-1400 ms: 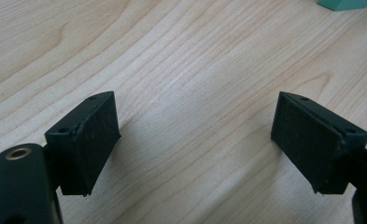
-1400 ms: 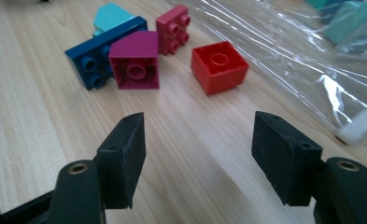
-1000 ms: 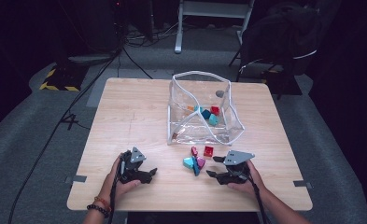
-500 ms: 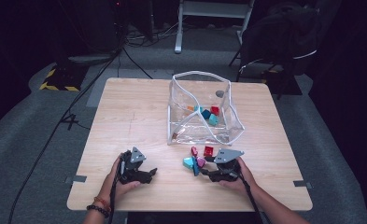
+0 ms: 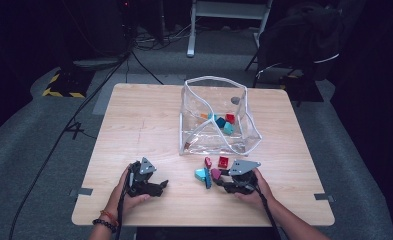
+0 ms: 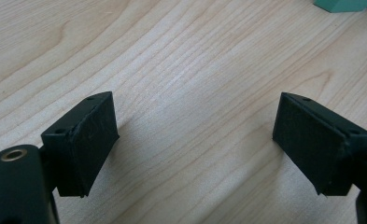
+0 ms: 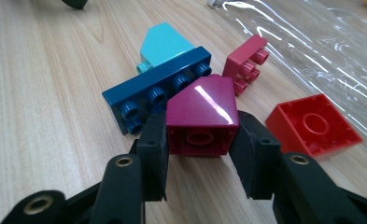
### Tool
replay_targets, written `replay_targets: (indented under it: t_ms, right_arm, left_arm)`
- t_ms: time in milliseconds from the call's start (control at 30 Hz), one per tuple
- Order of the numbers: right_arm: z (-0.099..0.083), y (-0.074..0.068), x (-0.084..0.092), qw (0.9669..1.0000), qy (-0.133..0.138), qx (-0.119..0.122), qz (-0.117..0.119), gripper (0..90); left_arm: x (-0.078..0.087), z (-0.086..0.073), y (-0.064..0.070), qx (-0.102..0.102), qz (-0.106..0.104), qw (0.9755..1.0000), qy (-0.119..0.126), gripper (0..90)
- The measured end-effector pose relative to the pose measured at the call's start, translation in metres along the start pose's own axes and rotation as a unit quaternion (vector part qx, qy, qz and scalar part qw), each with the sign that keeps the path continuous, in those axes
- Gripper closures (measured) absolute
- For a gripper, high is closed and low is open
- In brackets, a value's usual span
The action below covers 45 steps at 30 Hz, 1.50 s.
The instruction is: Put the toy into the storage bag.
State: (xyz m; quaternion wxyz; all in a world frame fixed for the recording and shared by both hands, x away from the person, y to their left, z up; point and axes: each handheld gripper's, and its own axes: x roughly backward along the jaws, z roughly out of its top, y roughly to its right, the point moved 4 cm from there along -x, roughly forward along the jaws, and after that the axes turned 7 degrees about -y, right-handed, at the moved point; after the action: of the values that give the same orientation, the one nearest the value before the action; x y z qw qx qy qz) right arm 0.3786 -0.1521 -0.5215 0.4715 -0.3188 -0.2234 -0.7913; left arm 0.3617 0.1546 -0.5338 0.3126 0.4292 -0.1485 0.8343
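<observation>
A clear plastic bag (image 5: 219,117) stands open at the table's twelve o'clock, holding red, teal and orange bricks (image 5: 224,122). Just below it, at about five o'clock from centre, lie a long dark-blue brick (image 7: 158,91), a turquoise sloped brick (image 7: 165,44), a pink brick (image 7: 246,60) and a red square brick (image 7: 314,123). The right gripper (image 7: 201,149), whose jaws have just been closing, clamps the glossy magenta sloped brick (image 7: 202,116), which touches the blue one. The left gripper (image 6: 195,140) rests with jaws wide apart over the bare wooden table (image 5: 139,120).
</observation>
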Motion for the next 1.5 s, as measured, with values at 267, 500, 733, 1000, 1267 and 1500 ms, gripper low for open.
replay_targets:
  t_ms: [267, 500, 733, 1000, 1267, 1500]
  right_arm:
    - [-0.005, 0.008, 0.031, 0.9996, 0.022, -0.008, -0.016, 59.4]
    - [-0.014, 0.02, 0.066, 0.9983, 0.04, -0.024, -0.035, 59.4]
    - [-0.019, 0.038, 0.095, 0.9961, 0.051, -0.039, -0.06, 59.4]
    - [-0.019, 0.061, 0.121, 0.9928, 0.06, -0.048, -0.091, 59.4]
    - [-0.009, 0.08, 0.141, 0.988, 0.076, -0.062, -0.119, 59.4]
    - [0.0, 0.087, 0.15, 0.986, 0.079, -0.063, -0.133, 59.4]
  left_arm:
    - [0.0, 0.0, 0.0, -0.001, 0.001, 1.0, 0.0, 14.2]
    - [0.0, 0.0, 0.0, -0.001, 0.0, 1.0, 0.0, 14.2]
    - [0.0, 0.0, 0.0, 0.0, 0.001, 1.0, 0.0, 14.3]
    - [0.0, 0.0, 0.0, -0.001, 0.001, 1.0, 0.0, 14.3]
    - [0.0, 0.0, 0.0, -0.001, 0.002, 1.0, 0.0, 14.2]
    - [0.0, 0.0, 0.0, -0.001, 0.001, 1.0, 0.0, 14.2]
